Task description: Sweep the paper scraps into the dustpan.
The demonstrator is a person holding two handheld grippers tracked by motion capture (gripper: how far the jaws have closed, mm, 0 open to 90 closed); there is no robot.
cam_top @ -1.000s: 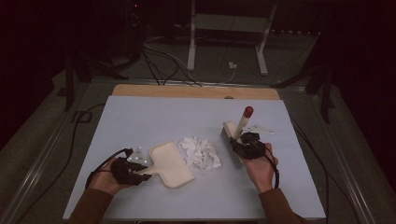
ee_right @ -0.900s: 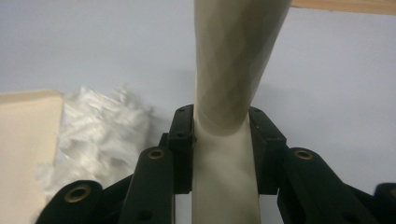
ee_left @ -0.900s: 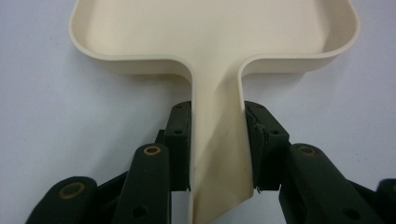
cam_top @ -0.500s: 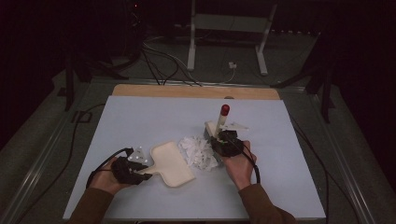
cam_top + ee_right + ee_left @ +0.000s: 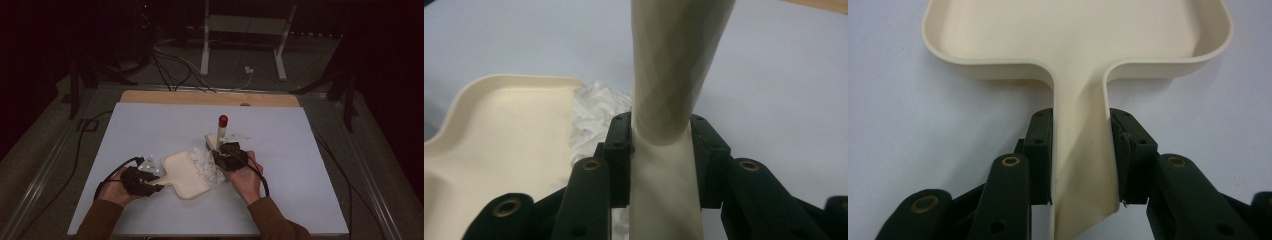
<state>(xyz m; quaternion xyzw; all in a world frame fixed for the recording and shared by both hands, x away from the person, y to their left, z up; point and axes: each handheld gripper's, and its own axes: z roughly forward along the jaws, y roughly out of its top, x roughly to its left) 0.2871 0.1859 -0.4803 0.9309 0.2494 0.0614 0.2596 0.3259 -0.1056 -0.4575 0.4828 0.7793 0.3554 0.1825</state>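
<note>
Dustpan [image 5: 184, 173] lies flat on the tabletop [image 5: 150, 120], its handle pinched by the left hand-held gripper [image 5: 1080, 150] at 7 o'clock. Crumpled paper [image 5: 206, 161] touches its 3 o'clock edge, where the right hand-held gripper [image 5: 660, 155] clamps an upright brush handle [image 5: 220, 131].

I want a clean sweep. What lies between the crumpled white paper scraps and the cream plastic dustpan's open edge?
Nothing visible: the crumpled white paper scraps already lie against the open edge of the cream plastic dustpan, on the blue table.

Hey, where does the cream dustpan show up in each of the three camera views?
High view: dustpan lies lower centre, between the hands.
Left gripper view: its tray spans the top, with the handle clamped between the jaws.
Right gripper view: at left.
Shared landmark: the white crumpled paper by the pan's open edge.
</note>
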